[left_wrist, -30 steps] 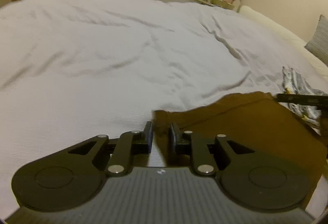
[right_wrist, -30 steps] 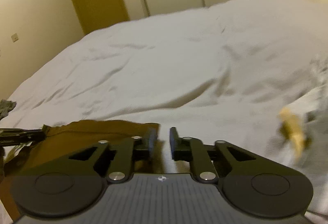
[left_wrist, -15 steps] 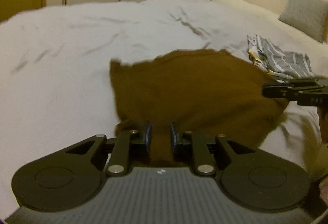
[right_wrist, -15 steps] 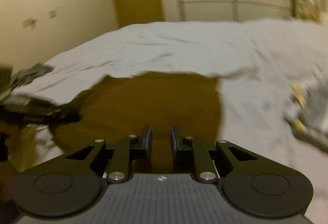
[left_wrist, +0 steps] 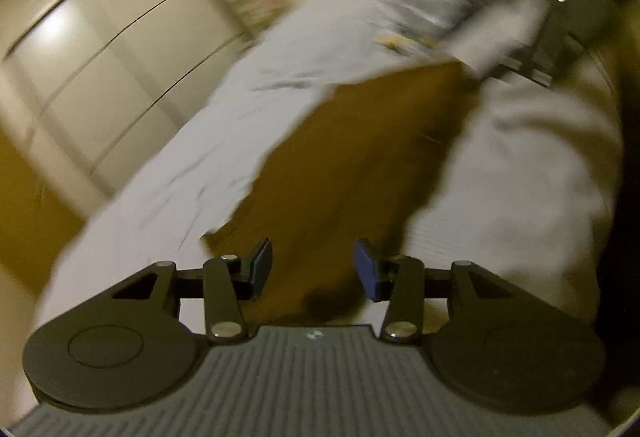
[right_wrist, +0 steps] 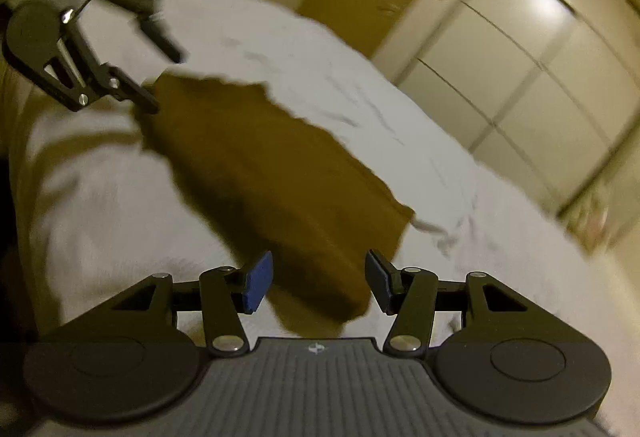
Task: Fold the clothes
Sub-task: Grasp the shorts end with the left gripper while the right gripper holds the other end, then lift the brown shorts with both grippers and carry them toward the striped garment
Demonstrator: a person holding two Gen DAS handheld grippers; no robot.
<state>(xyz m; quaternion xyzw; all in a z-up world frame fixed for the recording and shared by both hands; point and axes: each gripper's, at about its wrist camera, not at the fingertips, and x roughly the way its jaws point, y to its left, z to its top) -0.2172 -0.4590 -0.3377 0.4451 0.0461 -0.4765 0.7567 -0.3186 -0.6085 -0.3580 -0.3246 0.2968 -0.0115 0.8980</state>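
Brown cloth (right_wrist: 276,173) lies flat, seemingly, on the white bedsheet (right_wrist: 400,109); left gripper (left_wrist: 313,269) and right gripper (right_wrist: 318,283) gape empty.

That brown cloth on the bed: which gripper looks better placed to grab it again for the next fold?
Hard to call. Both the left gripper and the right gripper are open, each over one end of the brown cloth lying on the bed. They probably grab together.
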